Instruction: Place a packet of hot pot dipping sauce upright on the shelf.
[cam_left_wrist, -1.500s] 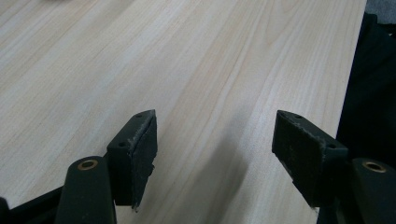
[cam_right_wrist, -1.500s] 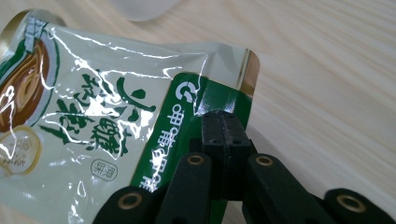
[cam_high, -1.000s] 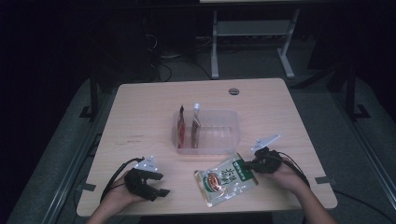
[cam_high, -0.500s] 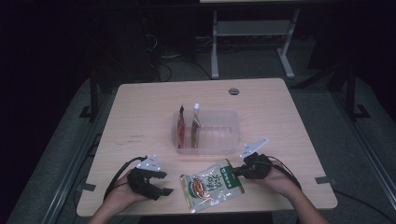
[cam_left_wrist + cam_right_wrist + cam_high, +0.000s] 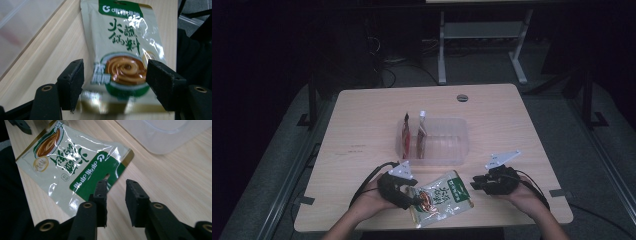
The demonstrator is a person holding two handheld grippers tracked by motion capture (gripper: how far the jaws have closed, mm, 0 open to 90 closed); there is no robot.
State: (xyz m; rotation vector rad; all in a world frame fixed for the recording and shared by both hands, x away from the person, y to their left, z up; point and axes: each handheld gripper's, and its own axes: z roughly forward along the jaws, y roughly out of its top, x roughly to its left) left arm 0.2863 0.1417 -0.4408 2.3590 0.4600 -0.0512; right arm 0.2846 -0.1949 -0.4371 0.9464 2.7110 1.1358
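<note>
The sauce packet (image 5: 441, 198) lies flat on the worktop (image 5: 362, 130) near its front edge, below the clear tub (image 5: 434, 141). The left gripper (image 5: 115, 82) straddles its bottom end with jaws released, likely to take over. The right gripper (image 5: 116, 195), jaws having just parted and holding nothing, sits beside its green header.

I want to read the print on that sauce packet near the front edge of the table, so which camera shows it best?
The left gripper view: the sauce packet lies upright and close, its green lettering and noodle picture sharp. The right gripper view shows it upside down and partly glared over. The high view shows it small, between the two claws, its print unreadable.
</note>
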